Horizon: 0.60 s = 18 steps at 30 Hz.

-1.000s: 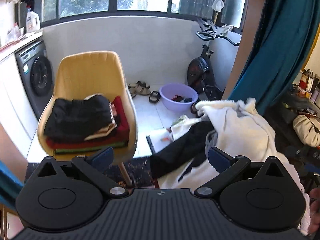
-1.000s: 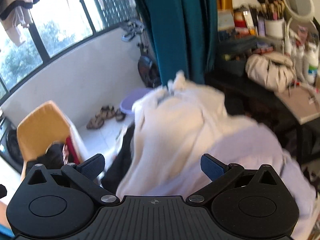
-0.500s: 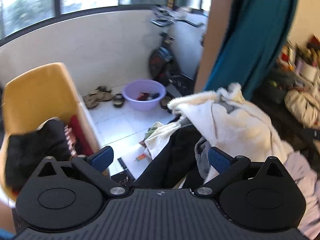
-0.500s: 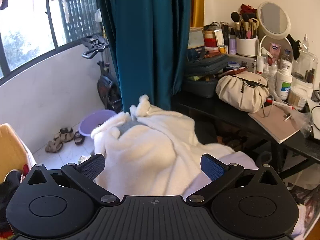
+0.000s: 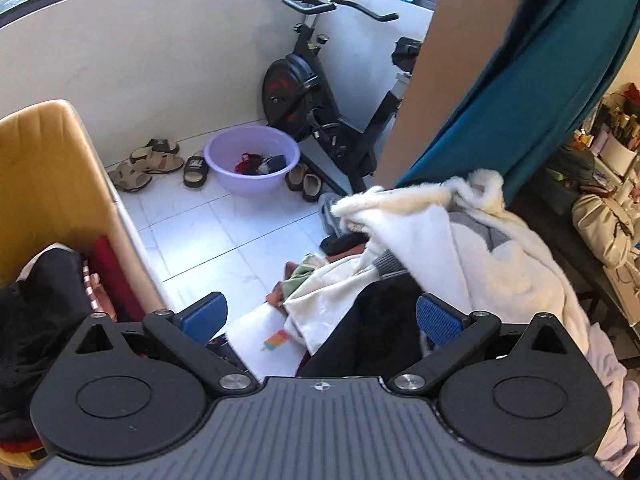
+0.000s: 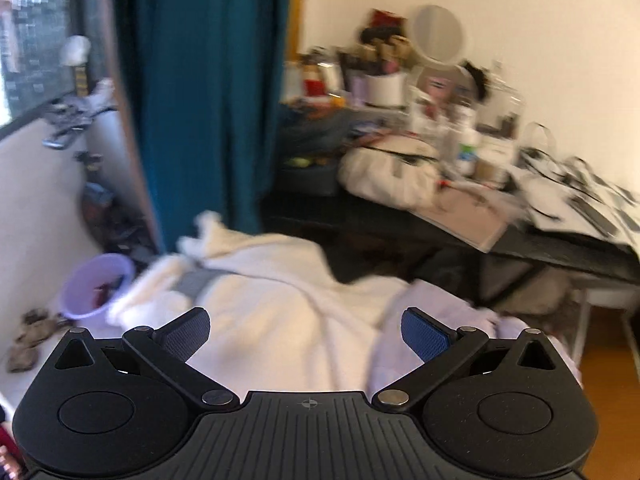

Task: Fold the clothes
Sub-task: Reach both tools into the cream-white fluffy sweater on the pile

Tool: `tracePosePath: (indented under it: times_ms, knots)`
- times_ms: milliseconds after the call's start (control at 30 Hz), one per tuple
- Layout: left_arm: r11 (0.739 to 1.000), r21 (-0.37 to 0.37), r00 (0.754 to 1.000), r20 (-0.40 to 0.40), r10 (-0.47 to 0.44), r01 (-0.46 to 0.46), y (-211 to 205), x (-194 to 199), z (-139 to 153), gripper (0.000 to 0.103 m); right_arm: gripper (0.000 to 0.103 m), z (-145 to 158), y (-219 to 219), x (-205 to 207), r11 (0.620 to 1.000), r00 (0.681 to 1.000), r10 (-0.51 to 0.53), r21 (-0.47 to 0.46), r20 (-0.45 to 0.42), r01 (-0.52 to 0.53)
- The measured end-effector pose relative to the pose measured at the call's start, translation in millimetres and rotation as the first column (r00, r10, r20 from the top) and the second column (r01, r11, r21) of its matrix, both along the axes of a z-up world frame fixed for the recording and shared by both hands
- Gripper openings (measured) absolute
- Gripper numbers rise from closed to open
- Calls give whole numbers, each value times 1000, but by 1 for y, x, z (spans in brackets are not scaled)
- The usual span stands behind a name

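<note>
A heap of unfolded clothes lies ahead of both grippers: a cream fleece garment (image 5: 472, 248) on top, a black garment (image 5: 376, 324) under it and a pale lilac one (image 6: 440, 316) at the right. The fleece also shows in the right wrist view (image 6: 276, 292). My left gripper (image 5: 320, 316) is open and empty, above the heap's left edge. My right gripper (image 6: 306, 330) is open and empty, just above the fleece. Folded clothes, black on red (image 5: 48, 304), are stacked on a yellow chair (image 5: 48, 168) at the left.
A lilac basin (image 5: 252, 160) with small items, sandals (image 5: 144, 164) and an exercise bike (image 5: 320, 96) stand on the tiled floor beyond. A teal curtain (image 6: 208, 92) hangs behind the heap. A dark, cluttered dressing table (image 6: 480, 208) with a cream bag is at the right.
Both grippers have swung to the right, away from the chair and toward the heap and dressing table. Both stay open and empty. The right wrist view is now blurred by motion.
</note>
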<state>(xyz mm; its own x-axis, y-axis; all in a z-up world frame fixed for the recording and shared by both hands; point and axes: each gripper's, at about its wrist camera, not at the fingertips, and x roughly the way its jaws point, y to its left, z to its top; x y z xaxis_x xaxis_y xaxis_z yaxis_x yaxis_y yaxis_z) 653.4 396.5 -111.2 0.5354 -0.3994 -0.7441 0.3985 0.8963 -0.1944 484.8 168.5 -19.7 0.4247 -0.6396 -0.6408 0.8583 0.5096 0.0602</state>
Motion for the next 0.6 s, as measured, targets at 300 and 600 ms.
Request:
tracePosePath:
  times_ms: [300, 600]
  knots:
    - [998, 64, 987, -156, 37, -27, -27, 14, -45, 103, 102, -29, -32, -5, 998, 1000, 15, 53, 1, -15]
    - [998, 63, 998, -55, 34, -30, -82, 30, -23, 103, 102, -59, -117, 38, 986, 992, 127, 102, 25, -129]
